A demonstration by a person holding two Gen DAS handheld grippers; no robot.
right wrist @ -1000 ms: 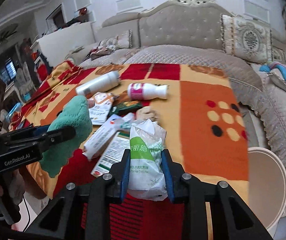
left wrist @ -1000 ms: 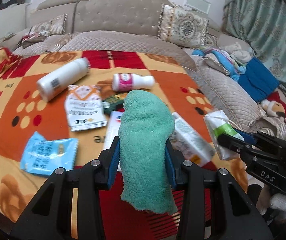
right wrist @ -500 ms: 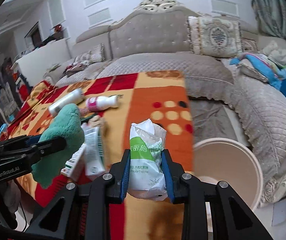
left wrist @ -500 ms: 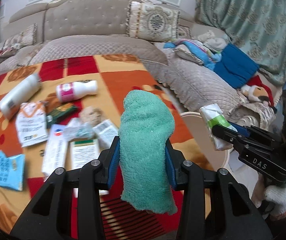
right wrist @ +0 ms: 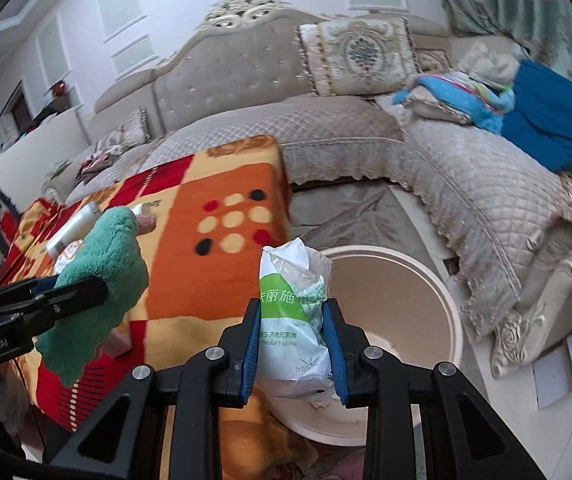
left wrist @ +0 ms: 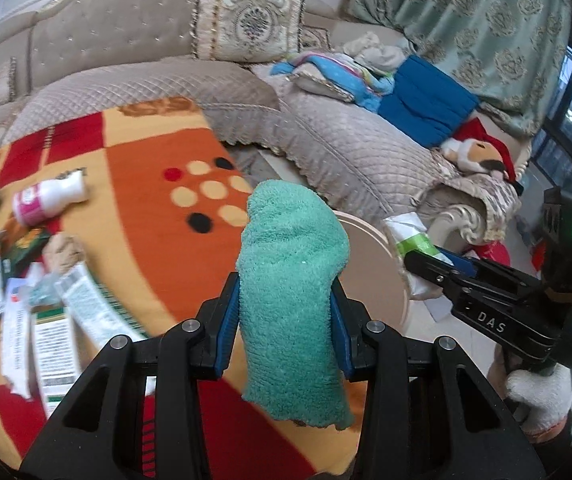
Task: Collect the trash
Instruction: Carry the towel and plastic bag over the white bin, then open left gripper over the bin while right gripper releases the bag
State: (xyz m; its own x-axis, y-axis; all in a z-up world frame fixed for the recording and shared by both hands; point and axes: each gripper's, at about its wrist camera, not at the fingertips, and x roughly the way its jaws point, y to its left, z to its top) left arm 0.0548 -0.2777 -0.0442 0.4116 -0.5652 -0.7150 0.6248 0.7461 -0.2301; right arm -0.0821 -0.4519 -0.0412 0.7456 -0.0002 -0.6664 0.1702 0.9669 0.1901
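My left gripper (left wrist: 286, 308) is shut on a green fluffy cloth (left wrist: 292, 280), held over the right edge of the patterned table cover (left wrist: 157, 240). My right gripper (right wrist: 292, 344) is shut on a white and green tissue packet (right wrist: 292, 312), just left of and above the round beige bin (right wrist: 406, 300) on the floor. In the left wrist view the right gripper (left wrist: 410, 256) with the packet (left wrist: 410, 236) hangs to the right of the bin (left wrist: 382, 268). The right wrist view shows the left gripper (right wrist: 93, 284) and cloth (right wrist: 101, 272) at left.
Several wrappers, boxes (left wrist: 51, 332) and a pink-labelled bottle (left wrist: 47, 196) lie on the cover's left part. A quilted grey sofa (right wrist: 446, 168) wraps around behind and right, with folded blue clothes (left wrist: 422, 100) and a plush toy (left wrist: 478, 152). A gloved hand (left wrist: 542, 400) holds the right gripper.
Both grippers have swung right, from over the littered cover to its right edge. The beige bin has come into view under the right gripper. Both grips are unchanged.
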